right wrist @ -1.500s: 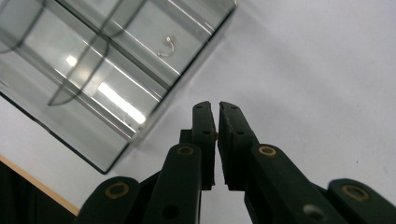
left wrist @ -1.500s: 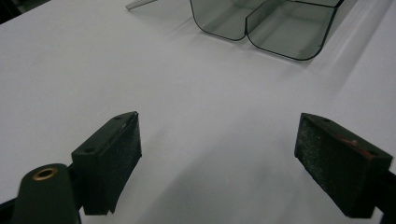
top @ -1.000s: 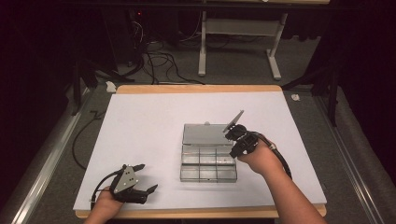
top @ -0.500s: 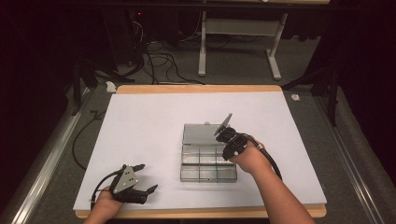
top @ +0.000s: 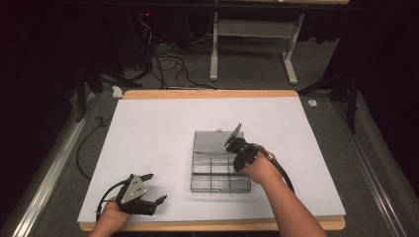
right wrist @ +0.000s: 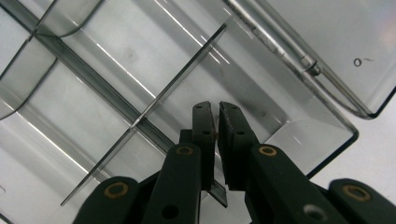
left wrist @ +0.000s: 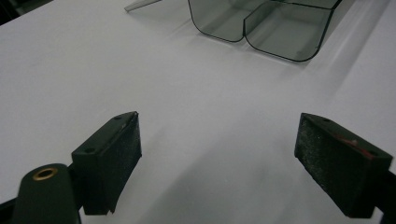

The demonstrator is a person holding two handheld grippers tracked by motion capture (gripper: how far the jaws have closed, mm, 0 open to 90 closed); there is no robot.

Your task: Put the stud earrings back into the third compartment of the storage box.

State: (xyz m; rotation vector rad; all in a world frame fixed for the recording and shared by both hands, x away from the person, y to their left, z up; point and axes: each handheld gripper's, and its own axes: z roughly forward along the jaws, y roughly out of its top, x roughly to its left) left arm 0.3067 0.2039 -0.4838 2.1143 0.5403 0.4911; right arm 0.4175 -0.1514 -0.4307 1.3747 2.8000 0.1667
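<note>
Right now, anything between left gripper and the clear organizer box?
No. High view: bare white table between left gripper and clear organizer box.

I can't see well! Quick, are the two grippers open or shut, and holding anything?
Left gripper: open, holding nothing, over the white table.
Right gripper: shut on the thin clear plastic divider strip.
</note>
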